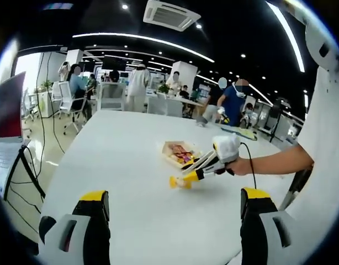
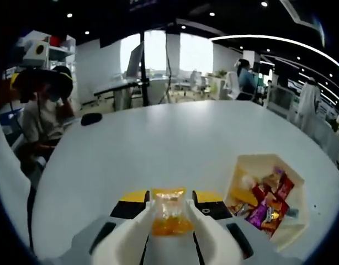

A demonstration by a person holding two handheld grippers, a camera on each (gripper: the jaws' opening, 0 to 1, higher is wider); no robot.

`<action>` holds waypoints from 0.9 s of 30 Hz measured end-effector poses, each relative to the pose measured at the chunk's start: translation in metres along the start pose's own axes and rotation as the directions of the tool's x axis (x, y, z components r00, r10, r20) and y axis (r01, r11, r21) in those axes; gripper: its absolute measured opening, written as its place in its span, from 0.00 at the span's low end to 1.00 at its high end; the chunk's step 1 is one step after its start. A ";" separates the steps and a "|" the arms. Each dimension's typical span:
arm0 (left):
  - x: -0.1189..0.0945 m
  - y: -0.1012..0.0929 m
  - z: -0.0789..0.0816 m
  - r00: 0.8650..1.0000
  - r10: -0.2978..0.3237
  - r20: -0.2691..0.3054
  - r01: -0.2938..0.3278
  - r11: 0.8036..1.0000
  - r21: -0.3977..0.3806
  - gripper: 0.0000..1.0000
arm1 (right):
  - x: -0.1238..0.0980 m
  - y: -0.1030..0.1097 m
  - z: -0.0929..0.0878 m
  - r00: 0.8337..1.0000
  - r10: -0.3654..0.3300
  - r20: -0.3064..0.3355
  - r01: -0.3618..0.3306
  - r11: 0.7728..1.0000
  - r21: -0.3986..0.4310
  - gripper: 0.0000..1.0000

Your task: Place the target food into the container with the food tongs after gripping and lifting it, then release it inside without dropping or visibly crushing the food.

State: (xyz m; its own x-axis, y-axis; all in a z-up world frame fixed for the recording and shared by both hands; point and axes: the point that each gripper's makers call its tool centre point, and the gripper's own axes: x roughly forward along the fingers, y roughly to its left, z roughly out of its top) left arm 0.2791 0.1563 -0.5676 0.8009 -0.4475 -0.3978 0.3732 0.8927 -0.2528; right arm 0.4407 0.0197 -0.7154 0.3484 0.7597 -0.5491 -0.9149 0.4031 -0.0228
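One wrapped orange snack (image 2: 168, 216) sits clamped between the right gripper (image 2: 169, 223) just beside the container (image 2: 267, 165) on the white counter (image 2: 175, 143), held lightly for transfer, while the left gripper (image 1: 174, 212) hovers released nearby, unneeded.

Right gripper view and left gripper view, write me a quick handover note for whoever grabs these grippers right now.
Right gripper: shut on the orange snack packet, low over the white table.
Left gripper: open, empty, hanging above the table.
Container: just to the right of the held packet in the right gripper view, already holding several wrapped snacks.
Done: packet gripped.
Left: carry it over the container and release it gently inside.
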 end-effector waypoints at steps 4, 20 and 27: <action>0.001 0.004 0.000 1.000 0.018 0.001 -0.018 1.000 -0.009 0.99 | 0.003 -0.003 -0.004 1.000 0.009 -0.010 -0.009 1.000 -0.010 0.30; 0.016 0.009 0.006 1.000 0.008 0.003 -0.008 1.000 -0.017 0.99 | 0.010 0.009 -0.005 0.998 0.055 -0.007 -0.053 0.991 0.119 0.30; 0.017 0.010 0.007 1.000 0.004 0.003 -0.004 1.000 -0.015 0.99 | 0.014 0.012 -0.011 0.997 0.070 -0.013 -0.065 0.970 0.234 0.29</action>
State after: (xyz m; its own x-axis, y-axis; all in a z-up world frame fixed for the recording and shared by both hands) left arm 0.2996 0.1584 -0.5704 0.8040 -0.4435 -0.3960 0.3628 0.8936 -0.2642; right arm 0.4320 0.0296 -0.7326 0.2811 0.7795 -0.5598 -0.8623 0.4612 0.2093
